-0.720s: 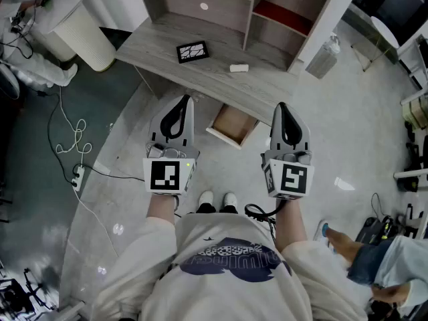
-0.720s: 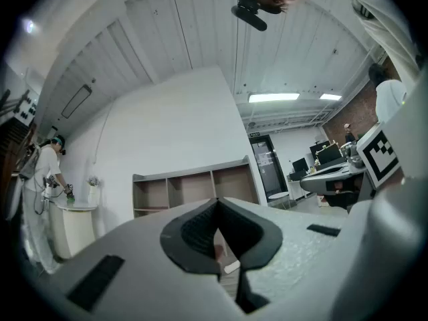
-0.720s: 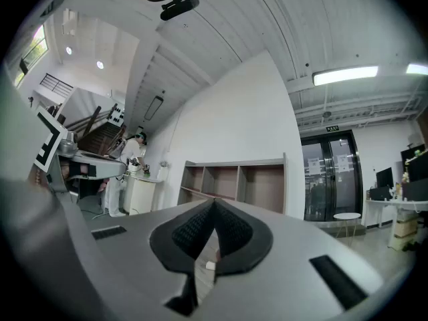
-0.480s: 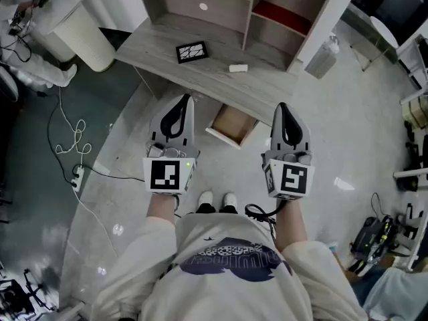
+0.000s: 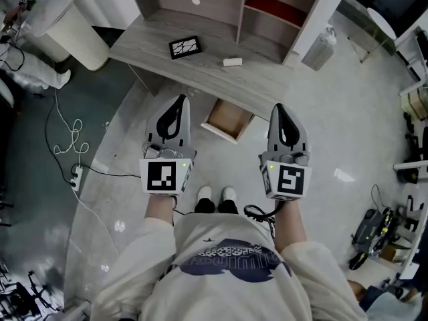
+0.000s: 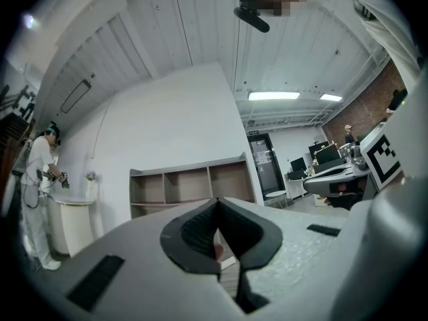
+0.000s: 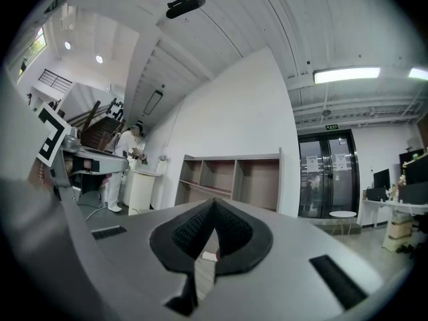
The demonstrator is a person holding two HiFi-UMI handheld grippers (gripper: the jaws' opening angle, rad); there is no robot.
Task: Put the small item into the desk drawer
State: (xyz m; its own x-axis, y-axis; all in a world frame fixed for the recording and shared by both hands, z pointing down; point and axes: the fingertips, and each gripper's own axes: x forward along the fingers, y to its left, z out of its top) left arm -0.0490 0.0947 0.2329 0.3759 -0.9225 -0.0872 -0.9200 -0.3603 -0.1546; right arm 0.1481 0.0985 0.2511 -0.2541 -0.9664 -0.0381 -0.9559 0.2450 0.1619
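Note:
A small white item [image 5: 232, 61] lies on the grey wooden desk [image 5: 160, 62], near the shelf unit's divider. Under the desk's front edge the drawer [image 5: 228, 120] stands pulled out, its wooden inside showing nothing. My left gripper [image 5: 179, 99] is shut and hovers over the floor just left of the drawer. The right gripper [image 5: 279, 108] is also shut, just right of the drawer. Neither holds anything. In the left gripper view the left gripper [image 6: 215, 203] points at the shelf unit [image 6: 194, 186]. In the right gripper view the right gripper [image 7: 214, 202] faces the same shelves [image 7: 231, 179].
A black framed tile [image 5: 184, 47] lies on the desk left of the item. A white bin [image 5: 70, 29] stands at the desk's left end, a spray bottle [image 5: 319, 45] at its right. A cable and power strip [image 5: 75, 174] lie on the floor at left. A person in white [image 6: 37, 192] stands by the bin.
The head view has shifted slightly, so the desk sits a little lower-left in frame. A person's arm at the lower right has left the view. Both grippers stay shut and nearly still.

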